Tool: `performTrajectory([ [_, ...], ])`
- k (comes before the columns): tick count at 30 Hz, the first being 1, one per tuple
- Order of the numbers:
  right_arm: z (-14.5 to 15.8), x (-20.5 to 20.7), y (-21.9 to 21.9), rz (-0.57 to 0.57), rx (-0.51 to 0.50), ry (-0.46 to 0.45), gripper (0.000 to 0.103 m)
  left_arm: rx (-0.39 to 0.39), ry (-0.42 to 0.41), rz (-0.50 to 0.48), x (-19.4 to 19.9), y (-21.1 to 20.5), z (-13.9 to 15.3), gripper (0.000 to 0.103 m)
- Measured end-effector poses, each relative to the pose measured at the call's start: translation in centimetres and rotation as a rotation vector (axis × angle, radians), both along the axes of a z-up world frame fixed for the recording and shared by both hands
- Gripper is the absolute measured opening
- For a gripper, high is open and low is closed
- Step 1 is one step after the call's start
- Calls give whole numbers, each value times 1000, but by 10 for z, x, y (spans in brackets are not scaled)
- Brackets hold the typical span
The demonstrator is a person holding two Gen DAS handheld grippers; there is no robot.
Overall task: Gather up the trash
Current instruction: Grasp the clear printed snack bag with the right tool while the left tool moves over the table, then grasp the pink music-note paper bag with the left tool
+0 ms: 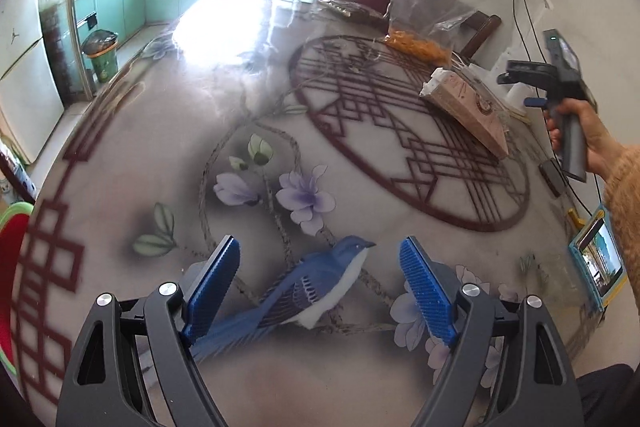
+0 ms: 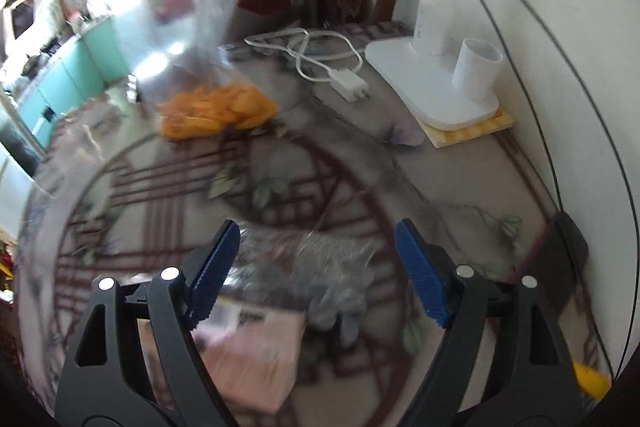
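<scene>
My left gripper is open and empty, low over the painted table above the blue bird picture. A pink tissue pack lies at the right of the table, with a clear bag of orange snacks behind it. My right gripper is open and empty; it hovers just above the pink pack, which lies below its jaws with crinkled clear wrap between them. The snack bag sits further off. The right gripper also shows in the left wrist view, held in a hand.
A white lamp base with a white cup stands by the wall on a wooden board. A white charger and cable lie behind. A phone lies at the table's right edge. A green bin stands on the kitchen floor.
</scene>
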State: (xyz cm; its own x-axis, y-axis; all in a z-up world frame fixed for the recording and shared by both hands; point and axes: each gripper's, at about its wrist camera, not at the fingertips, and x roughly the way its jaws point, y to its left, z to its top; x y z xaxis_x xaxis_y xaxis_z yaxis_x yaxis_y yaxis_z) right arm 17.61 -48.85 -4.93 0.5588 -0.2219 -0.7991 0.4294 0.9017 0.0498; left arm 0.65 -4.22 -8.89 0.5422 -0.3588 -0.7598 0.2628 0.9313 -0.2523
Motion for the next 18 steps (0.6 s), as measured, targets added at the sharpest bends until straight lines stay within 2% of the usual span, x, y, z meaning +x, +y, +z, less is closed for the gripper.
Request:
performTrajectory([
  [5,-33,22,-10,7,55,95,78,-21,23,-2,8,-2,-4,80],
  [9,-45,16,4,67,117,133,78,-36,29,4,10,-2,-5,80],
  [14,-45,-16,62,262,148,183,78,-42,19,21,10,-1,-2,80],
  [18,-53,-63,128,421,201,262,78,-51,5,45,8,3,2,81],
])
